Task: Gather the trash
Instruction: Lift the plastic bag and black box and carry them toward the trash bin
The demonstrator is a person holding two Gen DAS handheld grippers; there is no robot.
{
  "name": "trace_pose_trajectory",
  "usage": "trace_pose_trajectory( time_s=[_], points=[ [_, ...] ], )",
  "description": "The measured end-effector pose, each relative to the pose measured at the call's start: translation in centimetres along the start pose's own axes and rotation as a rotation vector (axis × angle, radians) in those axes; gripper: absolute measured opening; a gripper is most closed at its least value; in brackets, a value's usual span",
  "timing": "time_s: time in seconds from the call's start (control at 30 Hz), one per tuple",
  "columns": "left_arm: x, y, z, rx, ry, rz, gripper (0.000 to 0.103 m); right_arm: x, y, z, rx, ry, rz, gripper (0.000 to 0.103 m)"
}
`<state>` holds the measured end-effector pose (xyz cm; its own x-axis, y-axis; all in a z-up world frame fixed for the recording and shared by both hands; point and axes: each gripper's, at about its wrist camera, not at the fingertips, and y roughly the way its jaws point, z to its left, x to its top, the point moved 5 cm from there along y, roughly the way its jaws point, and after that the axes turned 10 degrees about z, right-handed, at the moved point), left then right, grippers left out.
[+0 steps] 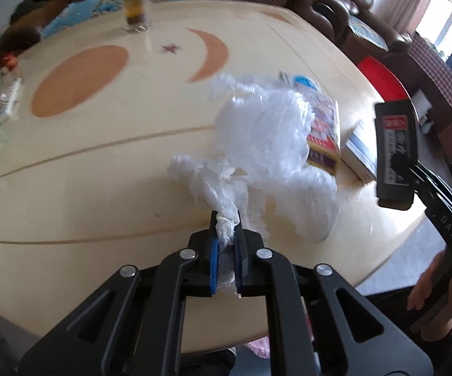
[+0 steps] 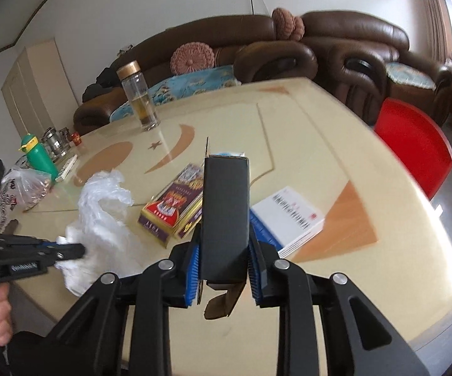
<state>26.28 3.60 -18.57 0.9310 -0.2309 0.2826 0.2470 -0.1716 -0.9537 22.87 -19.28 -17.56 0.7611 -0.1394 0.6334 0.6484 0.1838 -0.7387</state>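
Note:
My left gripper (image 1: 226,225) is shut on the twisted edge of a white plastic bag (image 1: 266,144), which lies crumpled on the cream table (image 1: 84,172). The bag also shows in the right wrist view (image 2: 100,213), with the left gripper (image 2: 69,249) at its edge. My right gripper (image 2: 224,250) is shut on a black cardboard box (image 2: 224,216), held upright above the table. The box shows in the left wrist view (image 1: 396,153) at the right, with a red and grey label. A purple and gold box (image 2: 172,210) lies behind the bag.
A white book (image 2: 288,219) lies right of the purple box. A glass bottle of tea (image 2: 138,97) stands at the back. A green bottle (image 2: 37,156), jars and a bag of snacks (image 2: 25,191) sit at the left. A red chair (image 2: 414,144) and brown sofas (image 2: 288,50) surround the table.

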Motion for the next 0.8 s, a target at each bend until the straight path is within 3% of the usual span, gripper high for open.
trace_pose_trajectory(
  time_s=[0.47, 0.8],
  points=[
    [-0.2, -7.8, -1.4, 0.135, -0.021, -0.2, 0.009, 1.5, -4.9, 0.6, -0.041, -0.027, -0.06, 0.026],
    [-2.9, -12.3, -3.6, 0.165, -0.034, -0.288, 0.009, 0.8, -9.9, 2.9, -0.045, -0.073, -0.086, 0.026]
  ],
)
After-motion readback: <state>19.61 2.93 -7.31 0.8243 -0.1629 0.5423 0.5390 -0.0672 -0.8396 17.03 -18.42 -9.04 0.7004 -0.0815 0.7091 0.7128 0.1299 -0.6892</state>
